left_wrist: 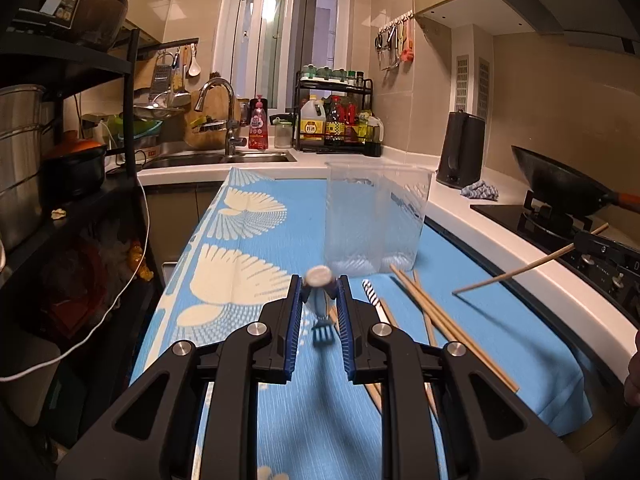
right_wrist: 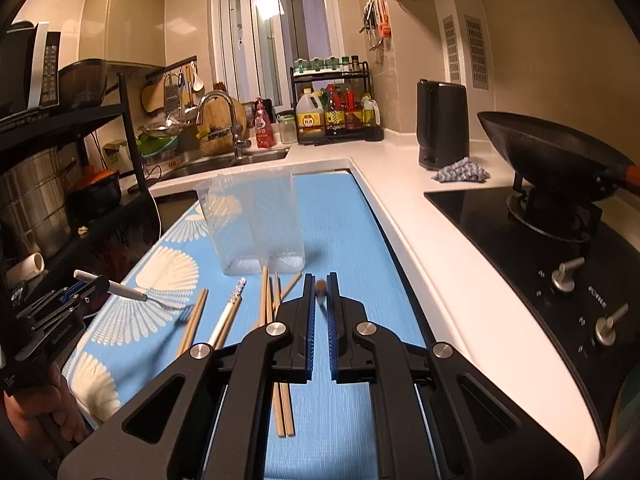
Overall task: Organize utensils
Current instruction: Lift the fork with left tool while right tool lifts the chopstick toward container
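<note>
My left gripper (left_wrist: 319,280) is shut on a fork (left_wrist: 320,308) with a blue-and-white handle, and the tines hang down above the blue mat (left_wrist: 248,248). From the right wrist view, the left gripper (right_wrist: 102,283) holds the fork (right_wrist: 136,293) out to the left. My right gripper (right_wrist: 320,280) is shut on a wooden chopstick (right_wrist: 320,289), seen end-on. In the left wrist view that chopstick (left_wrist: 520,270) slants down from the right gripper (left_wrist: 578,242). A clear plastic container (left_wrist: 376,220) (right_wrist: 256,224) stands upright just beyond both grippers. Several chopsticks (left_wrist: 440,320) (right_wrist: 266,300) lie loose on the mat.
A white stick with a striped tip (right_wrist: 230,312) lies among the chopsticks. A black wok (right_wrist: 548,156) sits on the stove to the right, with a black kettle (right_wrist: 442,124) and a cloth (right_wrist: 460,174) behind. The sink (left_wrist: 216,158) is at the back, and a black shelf rack (left_wrist: 60,160) stands on the left.
</note>
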The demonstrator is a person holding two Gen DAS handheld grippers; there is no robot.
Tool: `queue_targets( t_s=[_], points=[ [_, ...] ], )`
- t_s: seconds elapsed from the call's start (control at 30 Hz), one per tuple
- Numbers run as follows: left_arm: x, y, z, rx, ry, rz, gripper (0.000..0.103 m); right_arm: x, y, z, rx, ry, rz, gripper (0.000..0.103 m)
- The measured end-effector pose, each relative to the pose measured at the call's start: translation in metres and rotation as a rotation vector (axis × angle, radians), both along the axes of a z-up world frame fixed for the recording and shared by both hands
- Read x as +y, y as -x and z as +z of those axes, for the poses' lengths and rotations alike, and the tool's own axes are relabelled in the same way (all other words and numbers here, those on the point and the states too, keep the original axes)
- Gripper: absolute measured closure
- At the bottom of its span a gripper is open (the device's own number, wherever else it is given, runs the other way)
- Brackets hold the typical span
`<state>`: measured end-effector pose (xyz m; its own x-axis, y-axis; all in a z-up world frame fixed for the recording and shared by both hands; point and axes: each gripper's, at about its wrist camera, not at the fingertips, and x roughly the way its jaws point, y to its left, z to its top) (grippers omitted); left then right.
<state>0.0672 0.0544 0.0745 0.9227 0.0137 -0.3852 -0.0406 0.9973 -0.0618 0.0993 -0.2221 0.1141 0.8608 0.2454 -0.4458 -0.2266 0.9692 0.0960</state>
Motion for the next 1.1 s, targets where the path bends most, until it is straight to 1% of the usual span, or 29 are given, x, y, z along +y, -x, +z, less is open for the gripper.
queue_targets(
  t_s=[0.1, 0.27, 0.6, 0.73, 0.9, 1.1],
  points=[
    [0.004, -0.009, 0.010, -0.009, 0.007, -0.010, 0.086, 0.004, -0.007, 0.014, -0.017, -0.004, 0.007, 0.097],
    [0.011, -0.025, 0.024, 0.006, 0.023, -0.027, 0.086, 0.009, -0.018, 0.031, -0.037, -0.001, 0.016, 0.097],
    [0.019, -0.049, 0.059, 0.072, 0.023, -0.048, 0.086, 0.028, -0.039, 0.058, -0.044, 0.023, 0.074, 0.097],
    [0.020, -0.058, 0.074, 0.084, 0.030, -0.057, 0.086, 0.035, -0.046, 0.071, -0.046, 0.035, 0.092, 0.097],
    [0.020, -0.073, 0.102, 0.069, 0.033, -0.065, 0.086, 0.041, -0.060, 0.101, -0.057, -0.005, 0.129, 0.097],
    [0.025, -0.099, 0.151, 0.004, 0.019, -0.063, 0.086, 0.058, -0.081, 0.154, -0.142, -0.011, 0.179, 0.097]
  ],
)
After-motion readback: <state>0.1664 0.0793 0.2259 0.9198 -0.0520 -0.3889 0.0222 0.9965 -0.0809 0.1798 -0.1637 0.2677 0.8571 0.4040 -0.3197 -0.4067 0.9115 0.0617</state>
